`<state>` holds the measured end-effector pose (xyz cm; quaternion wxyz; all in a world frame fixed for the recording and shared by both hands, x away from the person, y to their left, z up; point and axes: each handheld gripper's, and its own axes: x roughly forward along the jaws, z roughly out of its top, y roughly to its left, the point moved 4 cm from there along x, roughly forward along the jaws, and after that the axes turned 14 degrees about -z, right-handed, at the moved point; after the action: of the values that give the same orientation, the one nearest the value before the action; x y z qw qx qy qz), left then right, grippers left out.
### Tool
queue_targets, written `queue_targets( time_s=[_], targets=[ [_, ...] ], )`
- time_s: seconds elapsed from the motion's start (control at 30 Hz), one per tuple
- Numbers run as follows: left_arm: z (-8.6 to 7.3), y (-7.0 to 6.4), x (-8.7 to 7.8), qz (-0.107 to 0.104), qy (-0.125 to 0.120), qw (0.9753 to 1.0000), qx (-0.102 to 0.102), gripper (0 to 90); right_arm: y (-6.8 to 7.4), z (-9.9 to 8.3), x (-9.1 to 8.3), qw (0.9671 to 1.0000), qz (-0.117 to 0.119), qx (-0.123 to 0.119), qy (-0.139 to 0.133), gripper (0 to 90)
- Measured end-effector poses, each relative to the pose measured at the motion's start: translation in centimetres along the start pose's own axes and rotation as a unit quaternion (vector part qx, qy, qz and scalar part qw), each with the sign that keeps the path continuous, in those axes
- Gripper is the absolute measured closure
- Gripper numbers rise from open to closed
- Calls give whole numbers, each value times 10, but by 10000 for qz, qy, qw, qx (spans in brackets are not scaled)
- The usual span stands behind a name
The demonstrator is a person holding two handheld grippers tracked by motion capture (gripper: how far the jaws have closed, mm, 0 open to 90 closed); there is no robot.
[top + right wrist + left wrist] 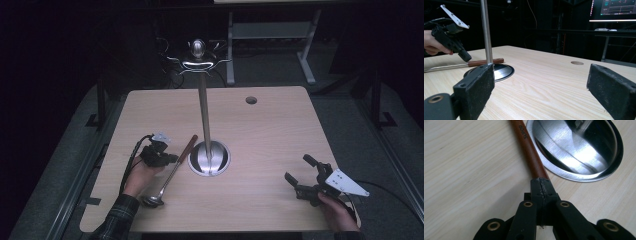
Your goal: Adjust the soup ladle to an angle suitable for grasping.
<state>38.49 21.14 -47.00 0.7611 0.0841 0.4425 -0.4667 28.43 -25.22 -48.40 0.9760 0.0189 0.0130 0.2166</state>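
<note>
Clearly ladle (169, 176) flat on worktop (270, 145), bowl toward me, brown handle (530, 152) just beside stand base (579, 150). My left hand-held gripper (541, 188) clamped on handle near metal shank, jaws pressed together round it. Grip sits far from bowl: on lift, bowl end likely sags, ladle may pivot or slip out. Swinging up, handle could strike pole (204, 115), tip stand. My right hand-held gripper (298, 172) wide open, holding nothing, well apart from stand.

Black hand-held gripper (170, 158), brass rivets; plaid sleeve (116, 216).
</note>
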Motion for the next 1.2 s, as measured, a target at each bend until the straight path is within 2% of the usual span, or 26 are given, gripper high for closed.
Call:
queue_targets(
  time_s=[0.03,0.1,0.17,0.2,0.23,0.33,0.4,0.47,0.53,0.6,0.73,0.97,1.07,1.2],
  targets=[
    [0,-3,-2,-26,-40,10000,-55,900,0,0,0,10000,1,3,1,72],
    [0,-7,-7,-28,33,10000,-17,900,0,0,0,10000,1,3,2,72],
    [0,-12,-10,17,76,9999,-81,895,0,0,0,10000,1,-1,2,72],
    [0,-13,-11,36,103,9999,-67,868,0,0,0,10000,2,-7,2,72],
    [1,-15,-11,77,148,9997,-197,846,0,0,0,10000,1,-6,6,72],
    [5,-18,-9,214,380,9988,-199,775,0,0,0,10000,3,-20,5,72],
    [9,-20,-5,220,516,9980,-283,694,0,0,0,10000,5,-23,5,72],
    [12,-19,-2,235,611,9974,-305,647,0,0,0,10000,-1,2,7,72],
    [15,-18,3,238,719,9961,-457,603,0,0,0,10000,-4,-6,12,72],
    [17,-16,6,237,798,9952,-523,571,0,0,0,10000,0,-21,6,72],
    [20,-12,10,177,837,9945,-610,557,0,0,0,10000,-7,-4,7,72],
    [28,-2,15,268,1015,9925,-621,562,0,0,0,10000,-3,-6,11,72],
    [31,-2,18,315,958,9927,-661,562,0,0,0,10000,-5,-1,1,72],
    [32,-2,23,328,1042,9918,-662,562,0,0,0,10000,0,-9,10,72]
  ],
)
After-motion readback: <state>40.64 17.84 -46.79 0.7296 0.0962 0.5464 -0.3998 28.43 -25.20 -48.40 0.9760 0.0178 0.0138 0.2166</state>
